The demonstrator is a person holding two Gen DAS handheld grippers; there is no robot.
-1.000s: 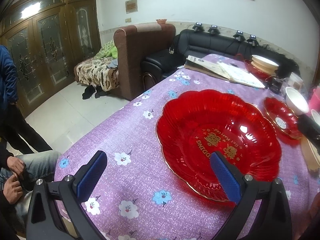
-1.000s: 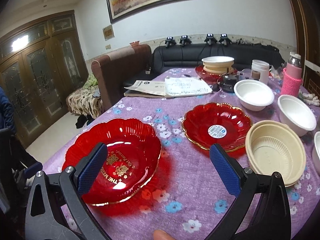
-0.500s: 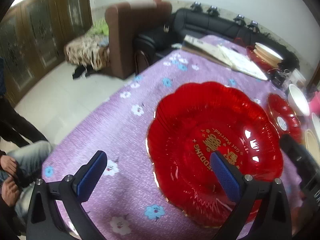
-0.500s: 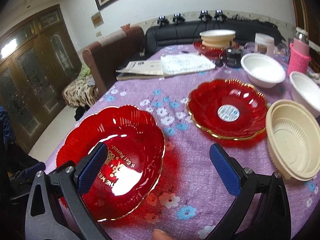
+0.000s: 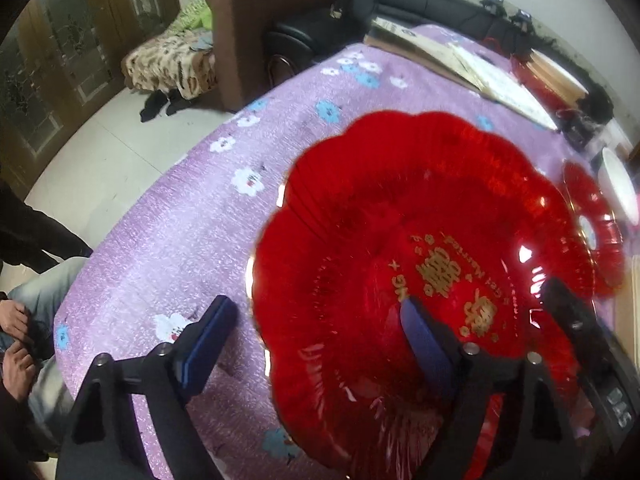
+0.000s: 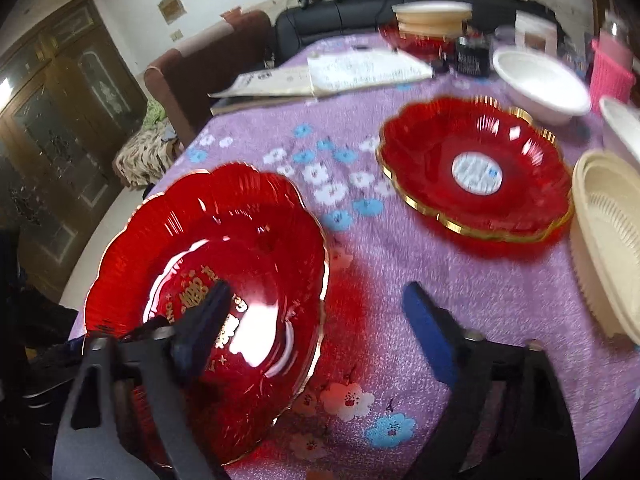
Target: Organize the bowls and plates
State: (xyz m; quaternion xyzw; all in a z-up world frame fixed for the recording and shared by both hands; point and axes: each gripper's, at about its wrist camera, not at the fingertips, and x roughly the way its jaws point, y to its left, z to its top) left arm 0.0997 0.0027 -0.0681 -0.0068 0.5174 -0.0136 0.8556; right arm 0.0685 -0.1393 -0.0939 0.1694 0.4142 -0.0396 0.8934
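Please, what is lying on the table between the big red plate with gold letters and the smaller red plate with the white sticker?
Only bare flowered tablecloth lies between the big red plate and the smaller red plate; the right wrist view shows it.

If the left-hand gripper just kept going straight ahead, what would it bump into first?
Most likely the big red plate. The left gripper is open, its jaws either side of the plate's near left rim, one finger over the purple tablecloth, the other over the dish. How high it is remains unclear.

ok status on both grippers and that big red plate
Both grippers open: left, right, each straddling an opposite rim of the big red plate. Plate flat on the tablecloth. Nothing between them.
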